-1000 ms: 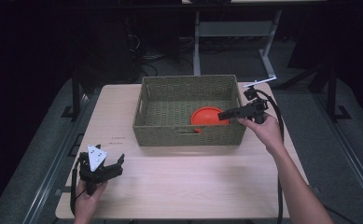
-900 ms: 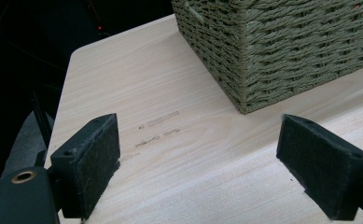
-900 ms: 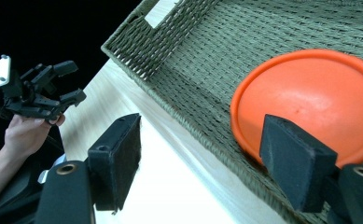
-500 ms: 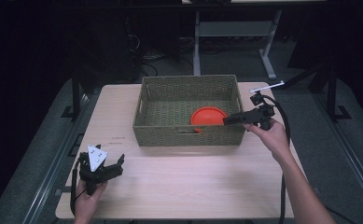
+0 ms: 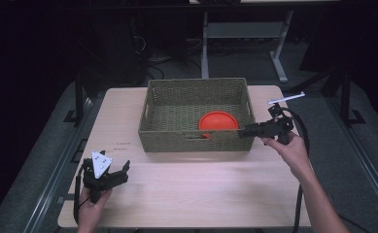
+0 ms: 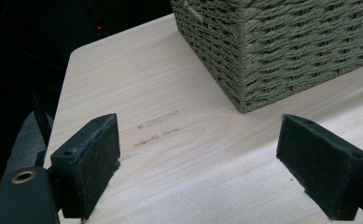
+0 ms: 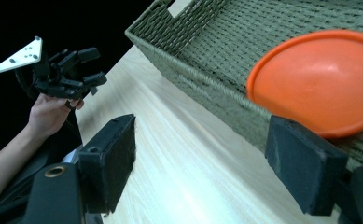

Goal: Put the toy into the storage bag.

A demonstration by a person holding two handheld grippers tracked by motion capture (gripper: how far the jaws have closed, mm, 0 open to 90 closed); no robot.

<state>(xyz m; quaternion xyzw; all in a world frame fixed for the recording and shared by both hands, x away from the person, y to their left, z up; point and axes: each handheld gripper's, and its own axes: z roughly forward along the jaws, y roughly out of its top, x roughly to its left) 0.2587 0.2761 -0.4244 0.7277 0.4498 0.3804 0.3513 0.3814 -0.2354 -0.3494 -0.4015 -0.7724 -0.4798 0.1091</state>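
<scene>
- The orange plate (image 5: 218, 121) lies upside down inside the woven basket (image 5: 167, 138), in its lower right corner in the high view, its rim close against the near wall. In the right gripper view the plate (image 7: 319, 81) fills the upper right of the frame, resting on the basket floor behind the wall.
- Nothing grips the plate now. A second ago the right gripper reached over the basket's near right corner with its tip at the plate; now the right gripper (image 5: 242, 132) sits outside the basket's right end, at centre right of the high view, pulled off toward the right edge of the table (image 5: 186, 194).
- Its jaws have just been opening and stand wide apart with nothing between the pads; the right gripper view shows bare table and basket wall through the gap.
- My reading: the plate has been let go into the basket and the hand is backing off, so the placing looks done.
- The left gripper (image 5: 110, 177) rests at lower left of the high view, unchanged from a second ago, its jaws also wide open and empty over bare wood, as the left gripper view shows, with the basket corner (image 6: 272, 51) in the upper right.
</scene>
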